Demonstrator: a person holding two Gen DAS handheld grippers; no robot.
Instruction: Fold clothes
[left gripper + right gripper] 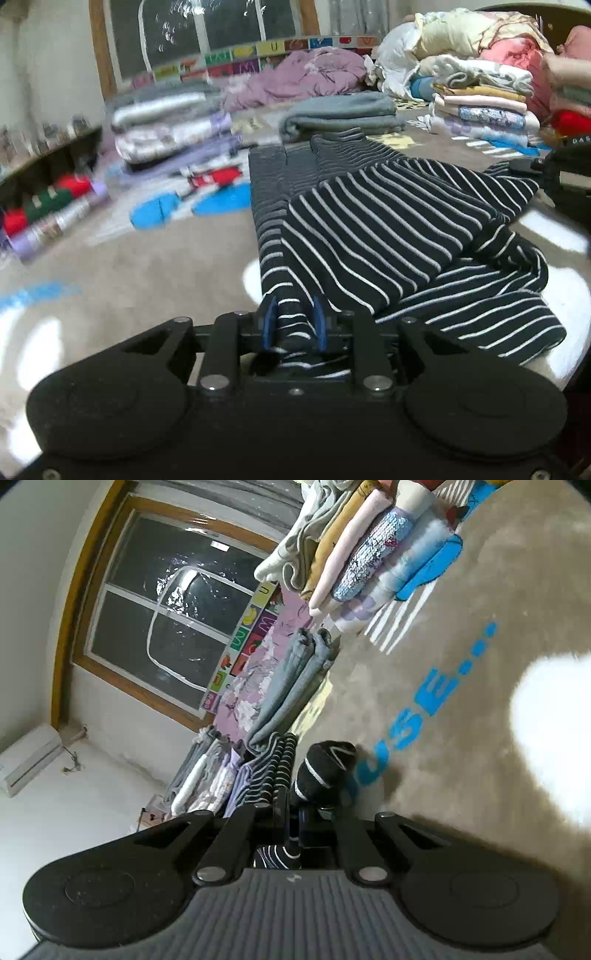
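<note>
Carpet, a beige pile rug point(129, 266) with blue lettering, fills most of both views and carries everything else. Behind it stands a wood-framed window point(207, 33) with dark panes, and along its foot lies a crumpled mauve floral quilt point(295, 74). To the right rises a heap of pale bedding point(461, 33) above a neat stack of folded pastel clothes point(487, 110); to the left sits another stack of folded grey and lilac clothes point(170, 125), blurred in the left wrist view. A folded grey-blue towel point(340, 114) lies between the stacks, just beyond the task garment. That garment, a black knit top with thin white stripes point(388, 221), is spread across the carpet in the left wrist view, partly doubled over itself, one layer lying diagonally over the others. The left gripper point(294, 321) pinches a bunched edge of the striped top between its blue-padded fingers point(269, 321), jaws narrow around the cloth. The right gripper point(295, 827) likewise clamps a gathered fold of the same striped fabric, which bulges just ahead of its closed jaws.
</note>
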